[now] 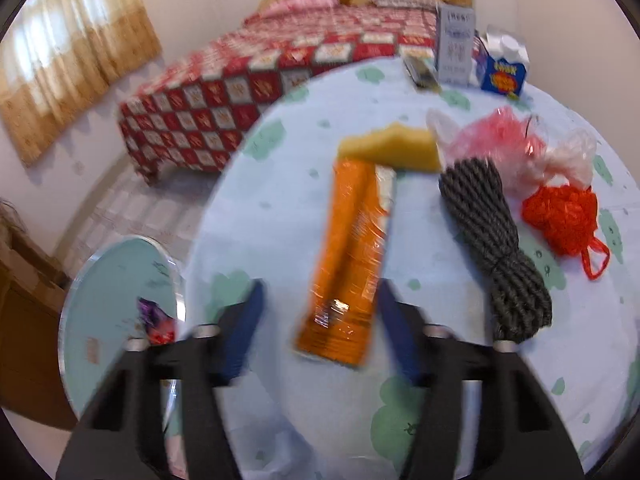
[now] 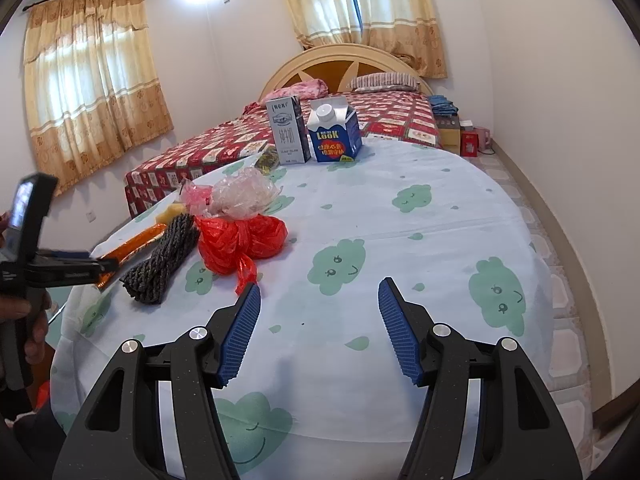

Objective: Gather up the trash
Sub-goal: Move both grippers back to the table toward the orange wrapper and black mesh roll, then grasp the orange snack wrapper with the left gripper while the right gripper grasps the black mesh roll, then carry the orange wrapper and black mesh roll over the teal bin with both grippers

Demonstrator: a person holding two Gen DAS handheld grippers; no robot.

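An orange foil wrapper (image 1: 352, 256) lies lengthwise on the round table (image 1: 280, 208), its near end between the blue pads of my left gripper (image 1: 320, 320), which is open around it without touching. A yellow sponge (image 1: 390, 148) lies at its far end. Right of it are a grey rope bundle (image 1: 492, 248), a red plastic bag (image 1: 562, 216) and crumpled clear and pink plastic (image 1: 516, 140). My right gripper (image 2: 319, 320) is open and empty over bare tablecloth. The right wrist view shows the left gripper (image 2: 108, 266) at the orange wrapper (image 2: 132, 246), the rope (image 2: 164, 260) and the red bag (image 2: 240, 242).
A grey carton (image 2: 288, 130) and a blue milk carton (image 2: 335, 130) stand at the table's far edge. A light blue bin (image 1: 120, 312) with a purple wrapper inside sits below the table's left edge. A bed with a red quilt (image 2: 360, 120) is behind the table.
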